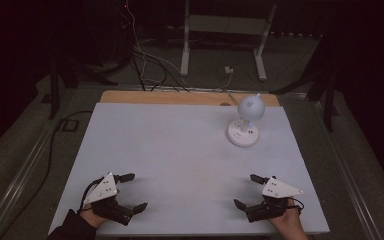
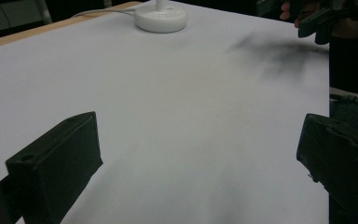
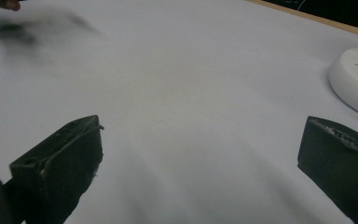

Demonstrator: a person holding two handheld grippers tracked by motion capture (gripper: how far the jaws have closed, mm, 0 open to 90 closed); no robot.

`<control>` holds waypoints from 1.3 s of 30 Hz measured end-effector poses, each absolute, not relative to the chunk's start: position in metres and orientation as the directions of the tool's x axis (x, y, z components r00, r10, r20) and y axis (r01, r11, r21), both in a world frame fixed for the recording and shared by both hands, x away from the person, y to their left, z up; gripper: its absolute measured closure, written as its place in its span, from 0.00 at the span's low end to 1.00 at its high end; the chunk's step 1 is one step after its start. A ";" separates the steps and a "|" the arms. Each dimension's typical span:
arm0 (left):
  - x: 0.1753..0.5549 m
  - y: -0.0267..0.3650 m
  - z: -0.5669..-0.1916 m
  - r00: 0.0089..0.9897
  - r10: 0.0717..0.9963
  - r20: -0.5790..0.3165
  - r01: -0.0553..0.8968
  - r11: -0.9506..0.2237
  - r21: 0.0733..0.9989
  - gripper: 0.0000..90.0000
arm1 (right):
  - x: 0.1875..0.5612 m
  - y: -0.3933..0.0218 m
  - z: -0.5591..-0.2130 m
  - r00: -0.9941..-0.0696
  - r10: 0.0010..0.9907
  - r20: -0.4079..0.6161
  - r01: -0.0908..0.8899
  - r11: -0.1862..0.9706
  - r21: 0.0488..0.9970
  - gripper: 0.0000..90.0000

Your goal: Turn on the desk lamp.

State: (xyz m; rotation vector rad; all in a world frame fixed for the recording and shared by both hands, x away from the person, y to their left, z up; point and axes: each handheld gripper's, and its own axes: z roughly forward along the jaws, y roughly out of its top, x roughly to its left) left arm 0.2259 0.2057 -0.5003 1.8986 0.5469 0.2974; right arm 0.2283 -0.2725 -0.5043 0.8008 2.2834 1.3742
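From the high view, the left gripper (image 1: 132, 191) and right gripper (image 1: 247, 191) rest at the near edge of the white counter (image 1: 180, 150), both with fingers spread and grasping nothing, and a small white lamp (image 1: 245, 122) stands well beyond the right one's fingers. In the left gripper view, the fingers (image 2: 56, 163) gape over bare counter, the lamp's round base (image 2: 161, 18) far ahead and the other gripper (image 2: 324, 21) off to the upper right. In the right gripper view, the released fingers (image 3: 60, 163) frame bare counter, the lamp base (image 3: 356, 79) just past the right-hand finger.
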 end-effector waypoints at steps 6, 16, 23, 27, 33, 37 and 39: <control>0.225 0.206 -0.500 0.866 0.497 -0.047 0.227 -0.308 0.924 0.00 | 0.228 -0.270 -0.505 -0.785 0.620 -0.010 0.291 0.382 0.877 0.00; 0.226 0.205 -0.501 0.868 0.494 -0.050 0.231 -0.312 0.921 0.00 | 0.225 -0.262 -0.503 -0.809 0.588 -0.015 0.293 0.424 0.857 0.00; 0.225 0.205 -0.500 0.867 0.495 -0.055 0.233 -0.305 0.924 0.00 | 0.223 -0.258 -0.497 -0.823 0.568 0.012 0.299 0.416 0.859 0.00; 0.224 0.205 -0.500 0.869 0.493 -0.052 0.229 -0.307 0.924 0.00 | 0.223 -0.255 -0.496 -0.828 0.560 0.021 0.305 0.419 0.855 0.00; 0.224 0.205 -0.499 0.868 0.495 -0.049 0.226 -0.305 0.925 0.00 | 0.222 -0.253 -0.486 -0.828 0.561 0.012 0.289 0.408 0.866 0.00; 0.223 0.204 -0.499 0.869 0.492 -0.048 0.226 -0.307 0.925 0.00 | 0.222 -0.251 -0.479 -0.828 0.560 0.006 0.278 0.402 0.872 0.00; 0.224 0.204 -0.499 0.869 0.493 -0.050 0.227 -0.306 0.925 0.00 | 0.223 -0.250 -0.475 -0.828 0.560 -0.004 0.269 0.404 0.874 0.00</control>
